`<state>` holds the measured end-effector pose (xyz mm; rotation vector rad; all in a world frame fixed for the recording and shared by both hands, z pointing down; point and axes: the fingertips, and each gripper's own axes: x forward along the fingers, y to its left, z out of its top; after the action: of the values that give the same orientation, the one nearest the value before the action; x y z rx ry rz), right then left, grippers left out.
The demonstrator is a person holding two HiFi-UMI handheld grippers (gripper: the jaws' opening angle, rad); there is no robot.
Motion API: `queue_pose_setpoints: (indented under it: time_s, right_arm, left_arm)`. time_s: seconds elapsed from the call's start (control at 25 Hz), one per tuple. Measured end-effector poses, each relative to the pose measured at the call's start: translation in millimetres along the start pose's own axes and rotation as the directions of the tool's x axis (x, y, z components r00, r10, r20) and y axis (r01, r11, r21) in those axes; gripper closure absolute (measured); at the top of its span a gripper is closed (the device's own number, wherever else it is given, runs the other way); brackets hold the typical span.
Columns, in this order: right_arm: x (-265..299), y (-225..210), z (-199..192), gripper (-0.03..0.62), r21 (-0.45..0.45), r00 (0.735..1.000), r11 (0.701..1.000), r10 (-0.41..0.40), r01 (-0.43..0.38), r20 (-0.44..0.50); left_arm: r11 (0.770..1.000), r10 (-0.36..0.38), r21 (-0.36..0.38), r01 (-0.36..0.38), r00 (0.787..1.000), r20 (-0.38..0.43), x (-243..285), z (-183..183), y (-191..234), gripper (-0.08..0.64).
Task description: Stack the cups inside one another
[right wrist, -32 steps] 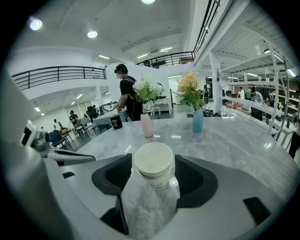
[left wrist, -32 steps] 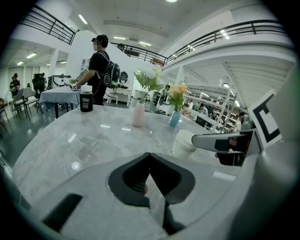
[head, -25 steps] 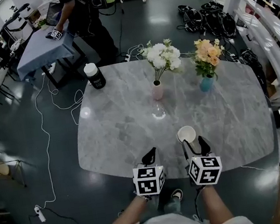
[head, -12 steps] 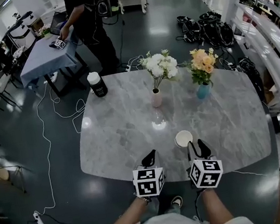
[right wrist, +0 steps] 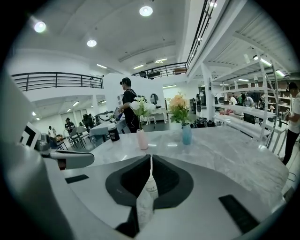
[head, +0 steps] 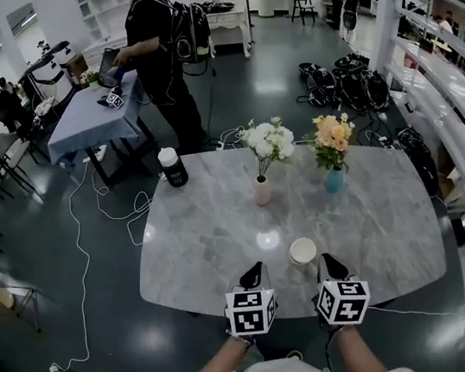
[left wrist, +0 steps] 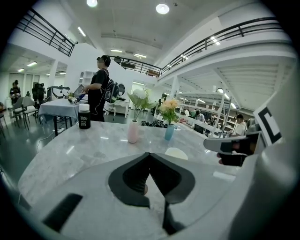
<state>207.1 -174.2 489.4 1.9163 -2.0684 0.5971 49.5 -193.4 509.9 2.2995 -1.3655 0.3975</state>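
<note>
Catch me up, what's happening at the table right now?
A person holds a gripper in each hand at the near edge of the table. The left gripper is shut and empty; the right gripper has just closed on nothing. One white cup stands on the table just ahead, touched by neither. Whether other cups sit inside it can't be told.

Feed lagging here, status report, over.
Left gripper shut; right gripper just closed, empty. Cup upright on table ahead between them, untouched. Pink vase, blue vase well behind.
</note>
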Motion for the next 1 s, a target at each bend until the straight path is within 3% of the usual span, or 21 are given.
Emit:
queue_pose_setpoints:
  time_s: [0.24,0.48,0.8,1.0]
  right_arm:
    - [-16,-2,-6,0.58,-0.011,0.999,0.999,0.047,-0.047,-0.008]
    - [-38,-11,-23,0.58,-0.001,0.996,0.996,0.089,-0.089,-0.016]
    - [-62,-27,-33,0.581,0.031,0.994,0.996,0.087,-0.089,0.065]
    - [-68,-15,-26,0.581,0.033,0.993,0.995,0.093,-0.096,0.077]
  left_arm:
    - [1.0,0.018,0.008,-0.018,1.0,0.022,-13,-1,-15,0.565]
    - [0.996,0.083,-0.013,-0.083,0.996,0.029,-31,-20,-26,0.565]
    - [0.984,0.173,-0.041,-0.172,0.985,0.028,-72,-49,-30,0.565]
    - [0.984,0.176,-0.026,-0.175,0.984,0.031,-87,-47,-21,0.565]
